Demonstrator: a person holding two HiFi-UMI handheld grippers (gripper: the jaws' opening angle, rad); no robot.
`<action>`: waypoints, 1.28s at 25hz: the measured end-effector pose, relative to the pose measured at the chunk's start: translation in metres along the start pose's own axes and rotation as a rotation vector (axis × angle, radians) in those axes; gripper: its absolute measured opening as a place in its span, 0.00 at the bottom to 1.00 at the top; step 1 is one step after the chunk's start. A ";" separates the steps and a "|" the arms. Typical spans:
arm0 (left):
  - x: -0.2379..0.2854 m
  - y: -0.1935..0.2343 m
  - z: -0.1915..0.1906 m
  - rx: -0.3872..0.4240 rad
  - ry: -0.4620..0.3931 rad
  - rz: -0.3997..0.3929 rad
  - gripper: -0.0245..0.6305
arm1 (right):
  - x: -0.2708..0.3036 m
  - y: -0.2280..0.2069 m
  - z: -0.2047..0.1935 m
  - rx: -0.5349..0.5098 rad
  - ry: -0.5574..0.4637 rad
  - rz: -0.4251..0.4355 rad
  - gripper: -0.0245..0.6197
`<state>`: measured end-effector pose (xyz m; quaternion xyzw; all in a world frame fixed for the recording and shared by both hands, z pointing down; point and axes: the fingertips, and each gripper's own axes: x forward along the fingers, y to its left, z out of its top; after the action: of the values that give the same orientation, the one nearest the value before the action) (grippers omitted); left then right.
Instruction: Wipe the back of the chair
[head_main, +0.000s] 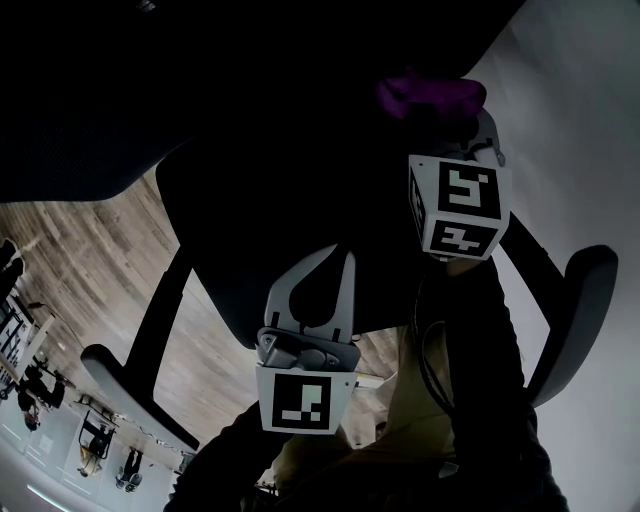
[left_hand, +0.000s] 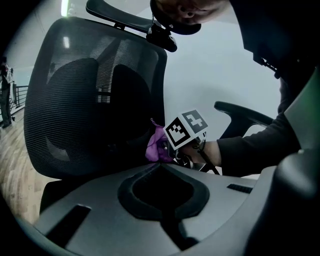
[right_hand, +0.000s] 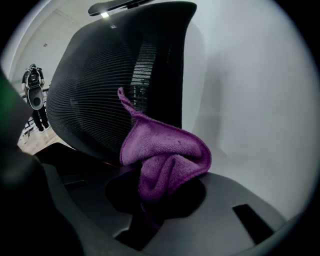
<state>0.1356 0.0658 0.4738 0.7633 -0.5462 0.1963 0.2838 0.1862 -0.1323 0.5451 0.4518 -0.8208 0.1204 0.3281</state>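
Clamping the purple cloth (right_hand: 165, 150) tight in the right hand-held gripper (right_hand: 157, 192), with a folded wad bulging forward past the jaws and lying up against the side edge of the chair back (right_hand: 165, 55), low on its black mesh (right_hand: 85, 115). Judging by that, a wiping stroke in hand at the edge. Squeeze firmly to avoid dropping the cloth mid-stroke. Lead with the soft wad, never the hard jaw tips, to spare the weave from snagging. Press only lightly, given a springy mesh likely to give under load. Sweep in long overlapping passes from this edge across to the far side, then work upward toward the headrest (left_hand: 120, 17). Refold to a clean face once soiled. Hold the left hand-held gripper (left_hand: 161, 166), jaws closed together on nothing, back and apart from the mesh, clear of the stroke, ready to steady the chair back against any swivel. Mind the armrest (head_main: 590, 290) close by.
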 end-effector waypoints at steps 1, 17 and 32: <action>-0.001 0.003 0.000 -0.007 -0.002 0.005 0.04 | -0.001 0.004 0.002 -0.004 -0.001 0.005 0.14; -0.022 0.029 0.000 -0.072 -0.035 0.057 0.04 | 0.002 0.074 0.041 -0.085 -0.038 0.124 0.14; -0.065 0.063 -0.011 -0.158 -0.096 0.126 0.04 | 0.006 0.157 0.074 -0.179 -0.065 0.232 0.14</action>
<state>0.0548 0.1041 0.4563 0.7111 -0.6199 0.1336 0.3036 0.0228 -0.0845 0.5085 0.3263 -0.8851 0.0692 0.3245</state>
